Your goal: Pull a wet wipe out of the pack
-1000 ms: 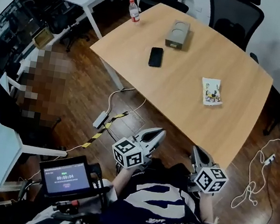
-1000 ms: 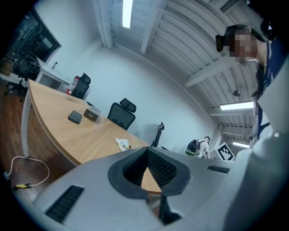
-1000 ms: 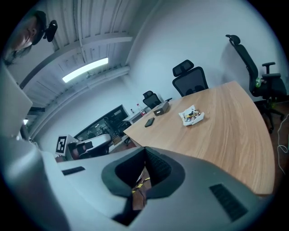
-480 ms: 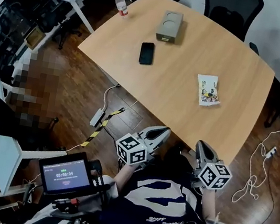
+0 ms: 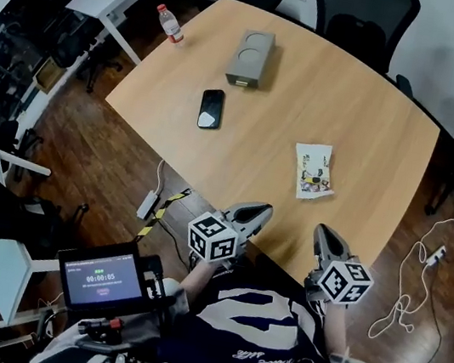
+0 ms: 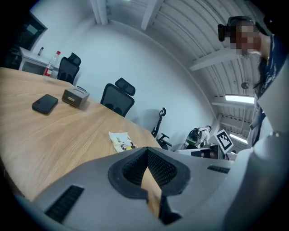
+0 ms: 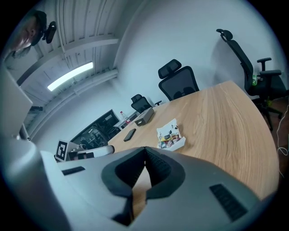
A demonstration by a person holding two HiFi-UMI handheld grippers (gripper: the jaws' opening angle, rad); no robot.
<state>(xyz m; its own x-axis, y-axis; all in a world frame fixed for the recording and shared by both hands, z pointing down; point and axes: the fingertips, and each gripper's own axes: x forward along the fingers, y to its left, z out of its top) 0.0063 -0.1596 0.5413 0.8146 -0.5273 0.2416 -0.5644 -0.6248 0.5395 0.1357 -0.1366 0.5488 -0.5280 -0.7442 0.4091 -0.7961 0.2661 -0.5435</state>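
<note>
The wet wipe pack (image 5: 314, 172), a flat white pouch with a colourful print, lies on the wooden table (image 5: 365, 130) toward its near right part. It also shows in the left gripper view (image 6: 122, 141) and the right gripper view (image 7: 170, 134). Both grippers hover at the table's near edge, short of the pack. My left gripper (image 5: 261, 212) is shut with nothing in it, its tips meeting (image 6: 147, 149). My right gripper (image 5: 323, 231) is likewise shut and empty (image 7: 145, 148). The pack sits ahead, between the two.
A black phone (image 5: 211, 108), a grey box (image 5: 250, 58) and a water bottle (image 5: 169, 22) stand farther back on the table. Office chairs (image 5: 358, 17) ring the far side. A small screen (image 5: 102, 276) sits at my lower left. Cables lie on the floor (image 5: 412, 285).
The table has come nearer and slid left in the head view. Both grippers now reach over its near edge, still shut; the pack has not been touched.
</note>
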